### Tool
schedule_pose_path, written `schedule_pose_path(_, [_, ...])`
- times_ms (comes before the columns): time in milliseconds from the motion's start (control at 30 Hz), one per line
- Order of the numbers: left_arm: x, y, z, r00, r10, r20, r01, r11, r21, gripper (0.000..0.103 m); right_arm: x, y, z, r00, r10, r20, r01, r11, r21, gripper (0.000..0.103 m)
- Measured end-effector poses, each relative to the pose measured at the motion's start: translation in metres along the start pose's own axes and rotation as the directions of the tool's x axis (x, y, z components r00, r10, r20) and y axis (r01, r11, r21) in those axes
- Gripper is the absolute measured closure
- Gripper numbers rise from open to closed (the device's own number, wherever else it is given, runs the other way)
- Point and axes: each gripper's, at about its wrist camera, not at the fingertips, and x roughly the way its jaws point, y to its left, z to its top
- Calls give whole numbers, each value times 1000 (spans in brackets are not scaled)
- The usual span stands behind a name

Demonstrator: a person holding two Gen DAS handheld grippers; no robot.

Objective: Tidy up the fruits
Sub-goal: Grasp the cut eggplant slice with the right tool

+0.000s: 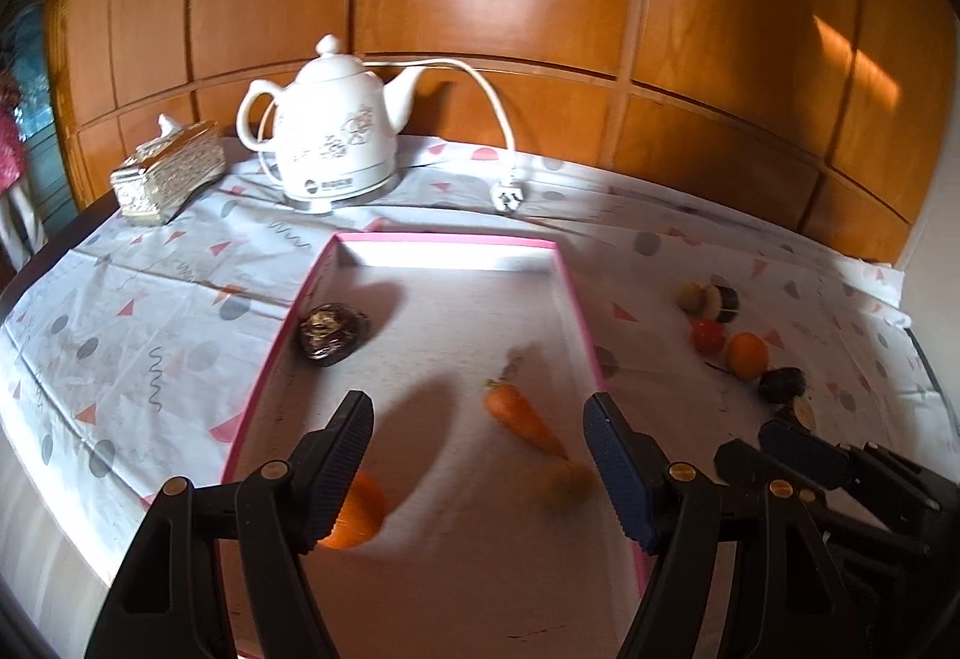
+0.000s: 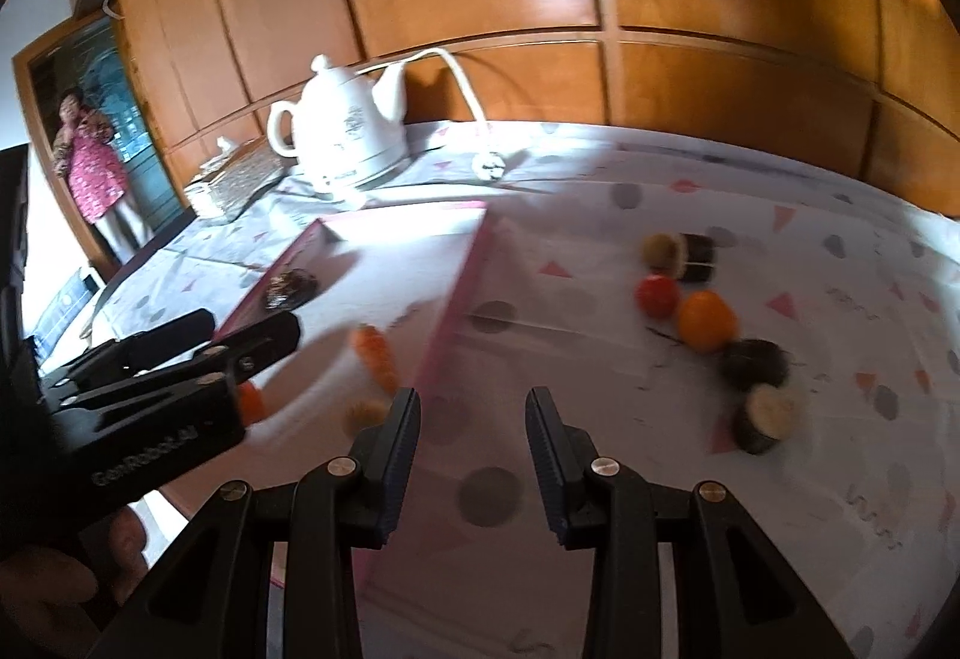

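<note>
A pink-rimmed tray holds a dark glossy fruit, a carrot, a blurred yellowish fruit and an orange piece half hidden behind a finger. My left gripper hangs open over the tray, nothing between its fingers. On the cloth right of the tray lie a tomato, an orange, a dark fruit, a cut dark half and sliced pieces. My right gripper is open and empty above the tray's right rim. The left gripper shows at the left.
A white kettle with cord and plug and a patterned tissue box stand at the table's back, before a wooden panelled wall. A person in pink stands in a far doorway. The table edge runs along the left.
</note>
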Motion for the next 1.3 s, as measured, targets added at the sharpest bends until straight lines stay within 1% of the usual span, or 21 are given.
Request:
schedule_pose_path(167, [-1, -16, -2, 1000, -29, -6, 29, 999, 40, 30, -6, -31, -8, 998, -65, -5, 65, 997, 51, 66])
schedule_pose_path(400, [3, -43, -2, 997, -74, -21, 76, 993, 92, 30, -16, -78, -17, 986, -166, -18, 167, 978, 127, 66])
schedule_pose_path(467, [4, -51, -3, 996, -86, -27, 88, 990, 108, 30, -18, -91, -18, 982, -189, -22, 190, 970, 150, 62])
schedule_pose_path(533, [6, -58, -4, 994, -102, -34, 105, 987, 121, 30, -19, -103, -20, 978, -205, -26, 206, 964, 170, 50])
schedule_pose_path(600, [7, -65, -4, 992, -116, -41, 120, 984, 134, 30, -18, -112, -22, 976, -214, -28, 216, 958, 187, 47])
schedule_pose_path(733, [10, -77, -7, 989, -135, -54, 142, 977, 159, 30, -10, -119, -20, 976, -213, -46, 218, 960, 178, 47])
schedule_pose_path(933, [15, -86, -10, 984, -157, -83, 169, 971, 167, 30, 9, -120, -16, 981, -184, -69, 193, 967, 168, 47])
schedule_pose_path(1000, [17, -89, -10, 983, -158, -88, 172, 970, 171, 30, 16, -121, -14, 978, -193, -78, 204, 965, 166, 47])
schedule_pose_path(1033, [18, -90, -10, 983, -161, -92, 175, 969, 174, 30, 19, -122, -14, 978, -191, -80, 202, 965, 168, 50])
schedule_pose_path(1067, [18, -92, -10, 982, -164, -95, 179, 968, 177, 30, 21, -123, -14, 978, -191, -80, 202, 965, 167, 58])
schedule_pose_path(1100, [19, -93, -10, 981, -167, -96, 182, 967, 180, 30, 22, -124, -14, 976, -203, -84, 214, 964, 158, 69])
schedule_pose_path(1200, [22, -98, -9, 977, -183, -107, 200, 963, 180, 30, 16, -124, -16, 974, -215, -73, 224, 965, 134, 69])
schedule_pose_path(1300, [28, -106, -8, 969, -210, -132, 231, 957, 175, 30, 6, -130, -22, 965, -255, -60, 261, 958, 119, 69])
